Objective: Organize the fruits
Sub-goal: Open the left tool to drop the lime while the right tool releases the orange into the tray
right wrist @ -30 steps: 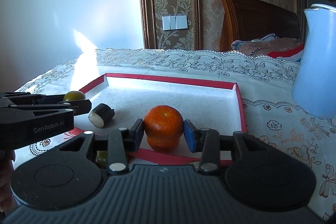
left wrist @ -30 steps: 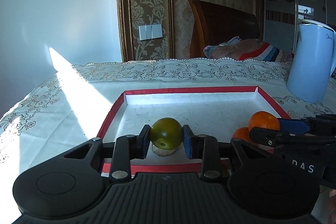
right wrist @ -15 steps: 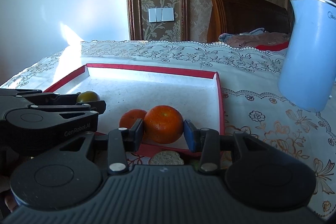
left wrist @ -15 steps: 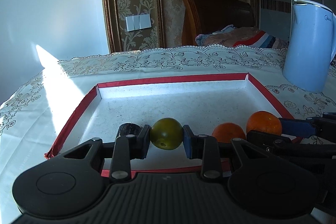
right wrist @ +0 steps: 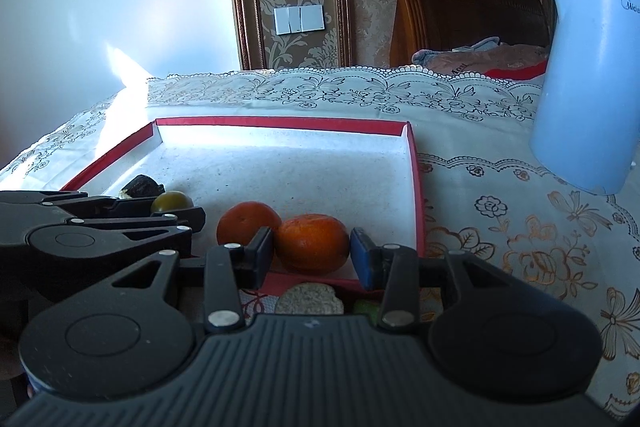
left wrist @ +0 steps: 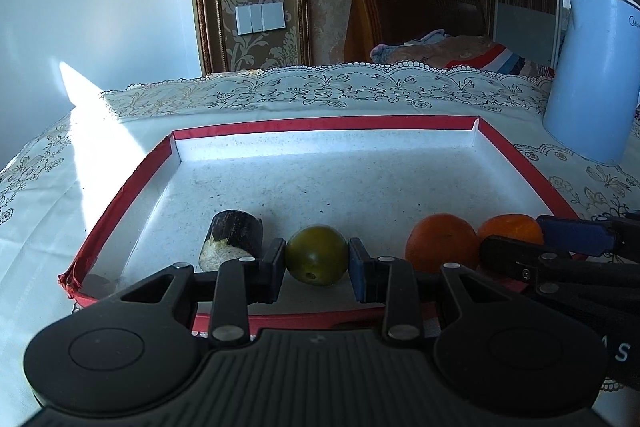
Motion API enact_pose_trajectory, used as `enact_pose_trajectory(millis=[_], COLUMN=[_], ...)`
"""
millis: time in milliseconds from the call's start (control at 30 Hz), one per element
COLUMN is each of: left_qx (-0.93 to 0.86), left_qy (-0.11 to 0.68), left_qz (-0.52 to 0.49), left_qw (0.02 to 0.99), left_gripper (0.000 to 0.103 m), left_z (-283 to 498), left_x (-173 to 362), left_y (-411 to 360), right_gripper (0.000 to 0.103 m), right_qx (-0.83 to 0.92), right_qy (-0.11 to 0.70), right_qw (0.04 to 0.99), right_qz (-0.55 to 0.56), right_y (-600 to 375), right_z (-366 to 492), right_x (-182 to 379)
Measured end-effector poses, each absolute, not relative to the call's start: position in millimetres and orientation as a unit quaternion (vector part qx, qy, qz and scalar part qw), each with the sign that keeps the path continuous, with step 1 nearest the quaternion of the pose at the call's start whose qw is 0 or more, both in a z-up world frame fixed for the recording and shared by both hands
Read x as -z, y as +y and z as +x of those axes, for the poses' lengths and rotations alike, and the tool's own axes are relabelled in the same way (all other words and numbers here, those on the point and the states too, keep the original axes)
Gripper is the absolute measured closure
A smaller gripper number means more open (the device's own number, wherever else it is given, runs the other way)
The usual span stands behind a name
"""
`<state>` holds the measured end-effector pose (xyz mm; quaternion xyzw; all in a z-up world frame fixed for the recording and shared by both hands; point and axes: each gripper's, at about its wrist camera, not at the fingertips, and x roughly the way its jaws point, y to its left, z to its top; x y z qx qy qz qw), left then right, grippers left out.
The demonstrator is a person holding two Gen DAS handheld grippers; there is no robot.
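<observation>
A white tray with a red rim (left wrist: pixel 320 125) (right wrist: pixel 280 123) lies on the lace tablecloth. My left gripper (left wrist: pixel 316 263) is shut on a round green fruit (left wrist: pixel 316 254) (right wrist: pixel 172 202), held low over the tray's near left part. My right gripper (right wrist: pixel 312 255) is shut on an orange (right wrist: pixel 312 242) (left wrist: pixel 510 226) at the tray's near right corner. A second orange (right wrist: pixel 248 223) (left wrist: pixel 442 241) rests in the tray, touching the held one on its left. A dark cut eggplant piece (left wrist: pixel 232 237) (right wrist: pixel 142 185) lies in the tray left of the green fruit.
A tall pale blue kettle (left wrist: pixel 592 79) (right wrist: pixel 588 79) stands on the cloth right of the tray. In front of the tray, under my right gripper, lie a pale cut slice (right wrist: pixel 310 301) and a small green thing (right wrist: pixel 366 307). A wooden headboard and bedding are behind the table.
My left gripper has carried the green fruit forward and lower into the tray, and the eggplant piece now shows at its left. The right gripper's orange has come down beside the second orange.
</observation>
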<state>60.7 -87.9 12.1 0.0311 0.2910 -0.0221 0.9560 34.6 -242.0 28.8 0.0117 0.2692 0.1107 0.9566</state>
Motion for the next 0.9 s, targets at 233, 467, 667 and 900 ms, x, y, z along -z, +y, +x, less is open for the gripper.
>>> enact_pose_trajectory(millis=[233,467,667,900], left_qx=[0.018,0.019,0.021,0.006], left_qy=[0.274,0.262,0.226,0.233], left_qz=[0.042,0.037,0.012,0.003], left_qw=[0.961,0.964,0.974,0.973], left_gripper=[0.028,0.028,0.028,0.028], left_z=[56.2,42.5,-2.6,-46.7], left_x=[-14.9,-22.9,-33.2,-19.9], left_y=[-89.3,-81.1,-44.7,-6.9], right_gripper=[0.063,0.052,0.052,0.052], right_qx=[-0.109,-0.109,-0.108,-0.118], right_qy=[0.262,0.233,0.219,0.236], right_qw=[0.959,0.965,0.967,0.963], right_qz=[0.022,0.058,0.075,0.05], right_y=[-245.8,-262.5,-284.0,-281.3], right_z=[31.8,12.2,-22.7,-46.6], right_x=[-30.4,-39.7,-38.7,-21.4])
